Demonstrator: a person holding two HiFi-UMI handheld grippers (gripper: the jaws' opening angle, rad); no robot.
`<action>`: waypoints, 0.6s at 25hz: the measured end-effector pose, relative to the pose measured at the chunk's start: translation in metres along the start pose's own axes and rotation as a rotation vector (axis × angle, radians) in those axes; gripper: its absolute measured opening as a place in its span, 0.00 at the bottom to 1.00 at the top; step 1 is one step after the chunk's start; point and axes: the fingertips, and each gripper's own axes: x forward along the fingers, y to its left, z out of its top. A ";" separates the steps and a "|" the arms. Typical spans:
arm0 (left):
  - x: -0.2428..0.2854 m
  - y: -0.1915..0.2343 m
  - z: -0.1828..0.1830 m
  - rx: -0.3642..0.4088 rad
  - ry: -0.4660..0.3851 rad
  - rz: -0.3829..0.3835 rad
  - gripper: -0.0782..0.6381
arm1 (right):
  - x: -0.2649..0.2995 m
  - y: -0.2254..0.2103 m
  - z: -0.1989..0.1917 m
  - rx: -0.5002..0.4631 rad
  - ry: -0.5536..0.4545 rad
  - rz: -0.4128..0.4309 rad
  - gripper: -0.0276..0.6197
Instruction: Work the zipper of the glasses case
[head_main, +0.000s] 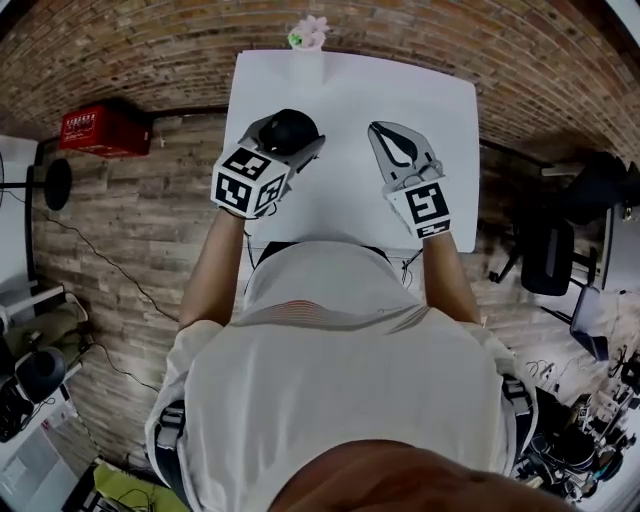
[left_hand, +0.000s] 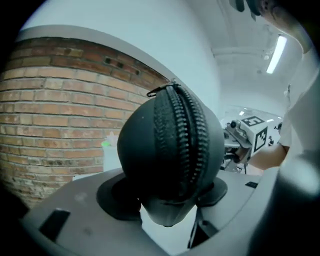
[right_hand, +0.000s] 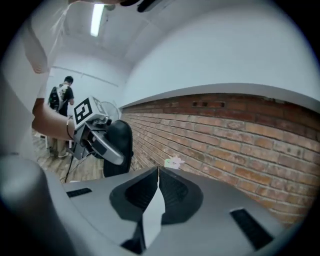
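We hold the black glasses case (left_hand: 170, 150) in our left gripper (left_hand: 167, 196), whose jaws pinch the case's lower end, over the left part of the white table (head_main: 350, 90). The zipper (left_hand: 186, 135) faces that gripper's camera and runs up to a small pull (left_hand: 159, 90) at the top. Its teeth look meshed, as far as we can see. Our right gripper (right_hand: 158, 175) hangs apart from the case, jaws pressed together on nothing.

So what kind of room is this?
Probably a workroom or lab, not a home. There's a plain white table against a brick wall, an office chair beside it, and cables and gear lying on the wooden floor.
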 end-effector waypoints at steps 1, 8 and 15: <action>-0.007 0.009 0.007 -0.021 -0.042 0.041 0.48 | -0.003 -0.008 -0.005 0.047 0.009 -0.029 0.13; -0.070 0.050 0.040 -0.063 -0.278 0.278 0.48 | -0.025 -0.063 -0.023 0.269 0.009 -0.218 0.12; -0.095 0.052 0.047 -0.083 -0.374 0.343 0.48 | -0.039 -0.077 -0.023 0.308 -0.010 -0.284 0.12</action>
